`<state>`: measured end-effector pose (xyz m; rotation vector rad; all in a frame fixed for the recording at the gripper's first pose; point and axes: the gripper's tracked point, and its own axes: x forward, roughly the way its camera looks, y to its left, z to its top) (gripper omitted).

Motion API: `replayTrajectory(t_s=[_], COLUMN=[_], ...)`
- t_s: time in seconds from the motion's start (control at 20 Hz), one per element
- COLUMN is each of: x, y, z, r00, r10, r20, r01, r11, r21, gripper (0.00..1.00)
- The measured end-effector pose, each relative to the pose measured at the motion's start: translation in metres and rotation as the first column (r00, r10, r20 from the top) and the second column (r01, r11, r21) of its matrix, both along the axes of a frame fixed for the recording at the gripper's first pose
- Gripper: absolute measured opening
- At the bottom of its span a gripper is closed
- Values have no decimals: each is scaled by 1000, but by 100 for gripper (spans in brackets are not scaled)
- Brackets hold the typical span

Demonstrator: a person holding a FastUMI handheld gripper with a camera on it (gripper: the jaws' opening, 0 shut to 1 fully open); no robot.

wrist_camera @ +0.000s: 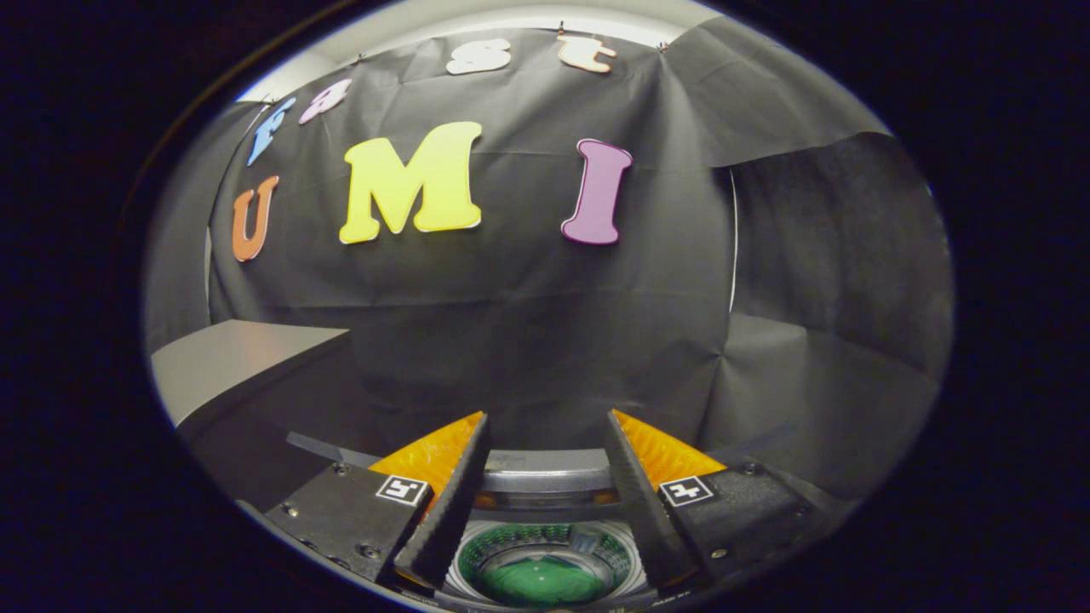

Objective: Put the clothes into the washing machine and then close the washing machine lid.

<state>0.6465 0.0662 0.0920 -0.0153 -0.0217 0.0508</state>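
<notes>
My gripper [547, 415] hangs open above the washing machine [545, 472], with a wide gap and nothing between its fingers. Below and between the fingers I look down into the machine's round drum [545, 558]. A green piece of clothing [542, 581] lies at the bottom of the drum. The grey rim of the machine's top runs just beyond the opening. I cannot make out the lid.
A grey tabletop [234, 362] stands off to the left of the fingers, at about their height. Black booth cloth hangs close behind the machine and wraps around on the right.
</notes>
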Motion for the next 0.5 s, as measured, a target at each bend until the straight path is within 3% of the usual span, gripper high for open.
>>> replayTrajectory(t_s=[0.5], x=[-20], y=[-14], z=[-18], r00=[999], r10=[-5], r20=[-35], r01=[4], r11=[1000], r21=[-19], gripper=[85])
